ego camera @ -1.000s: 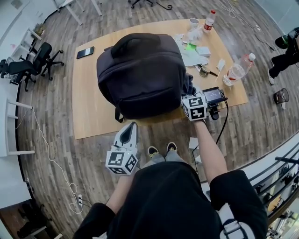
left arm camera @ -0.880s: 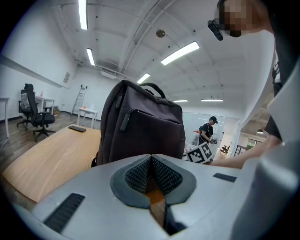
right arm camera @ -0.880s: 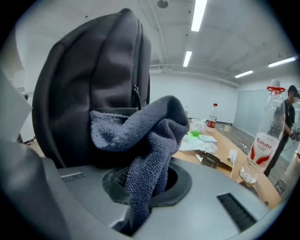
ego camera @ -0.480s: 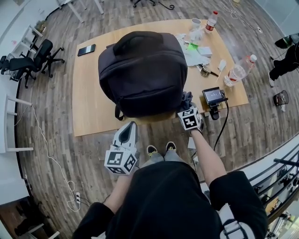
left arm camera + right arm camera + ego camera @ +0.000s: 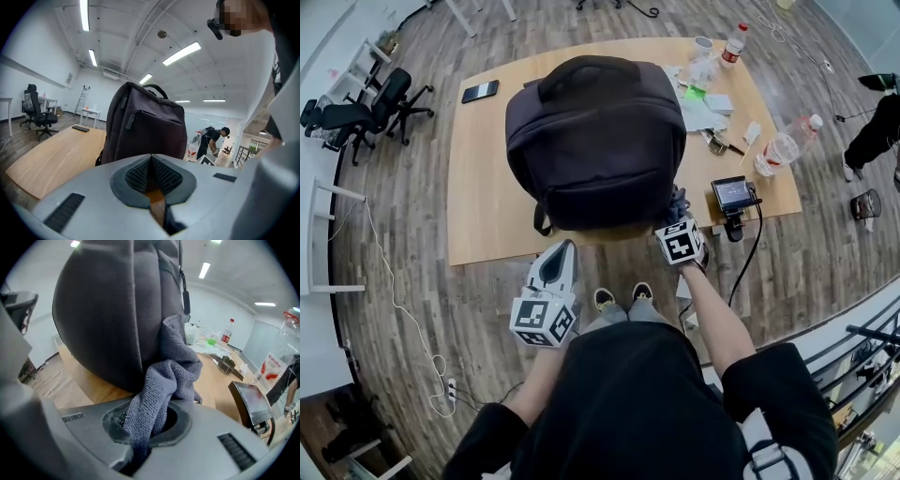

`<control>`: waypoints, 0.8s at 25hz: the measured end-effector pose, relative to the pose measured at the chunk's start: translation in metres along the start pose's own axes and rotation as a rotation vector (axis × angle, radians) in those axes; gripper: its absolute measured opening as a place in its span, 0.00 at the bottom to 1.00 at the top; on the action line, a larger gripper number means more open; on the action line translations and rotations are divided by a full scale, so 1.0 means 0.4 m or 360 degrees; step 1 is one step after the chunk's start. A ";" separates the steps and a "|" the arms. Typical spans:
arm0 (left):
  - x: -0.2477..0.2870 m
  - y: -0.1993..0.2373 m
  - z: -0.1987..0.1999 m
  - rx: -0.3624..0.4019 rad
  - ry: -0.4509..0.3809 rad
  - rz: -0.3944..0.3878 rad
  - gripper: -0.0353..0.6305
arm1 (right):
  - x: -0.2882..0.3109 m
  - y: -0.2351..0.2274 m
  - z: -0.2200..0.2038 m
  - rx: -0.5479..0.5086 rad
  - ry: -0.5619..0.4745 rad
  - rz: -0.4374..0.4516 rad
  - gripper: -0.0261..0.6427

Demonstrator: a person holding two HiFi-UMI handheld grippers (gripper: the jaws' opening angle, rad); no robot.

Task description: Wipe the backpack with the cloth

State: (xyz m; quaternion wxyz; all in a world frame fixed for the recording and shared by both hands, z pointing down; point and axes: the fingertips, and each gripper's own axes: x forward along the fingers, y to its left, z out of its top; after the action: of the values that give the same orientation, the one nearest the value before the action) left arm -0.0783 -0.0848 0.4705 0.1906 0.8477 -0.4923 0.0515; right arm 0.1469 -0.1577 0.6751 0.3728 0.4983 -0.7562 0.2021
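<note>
Head view: my right gripper [image 5: 676, 211] has dropped down the backpack [image 5: 595, 141] right side to its base on the table [image 5: 483, 216]; stroke ending, I judge | Left gripper view: left gripper [image 5: 151, 164] closed, empty, idle | Right gripper view: jaws clamp cloth [image 5: 164, 390], touching backpack.

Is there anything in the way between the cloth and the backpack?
No, nothing visible stands between them. The right gripper is shut on the grey cloth, and the cloth's bunched end lies right against the lower side of the backpack.
</note>
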 end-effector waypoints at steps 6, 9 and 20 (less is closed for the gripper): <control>-0.013 0.017 -0.002 -0.0025 -0.0010 0.0035 0.08 | -0.012 0.016 -0.010 0.0013 -0.0001 0.0022 0.09; -0.017 0.025 -0.003 -0.0030 -0.0013 0.0051 0.08 | -0.014 0.043 -0.017 0.0030 0.0022 0.0066 0.09; -0.026 0.039 -0.002 -0.0041 -0.0030 0.0071 0.08 | 0.007 0.159 0.004 0.0034 0.0016 0.0141 0.09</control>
State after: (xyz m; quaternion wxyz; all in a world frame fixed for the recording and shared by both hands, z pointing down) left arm -0.0970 -0.0830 0.4726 0.1957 0.8345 -0.5134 0.0416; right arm 0.0883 -0.1335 0.6803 0.3621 0.4673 -0.7734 0.2290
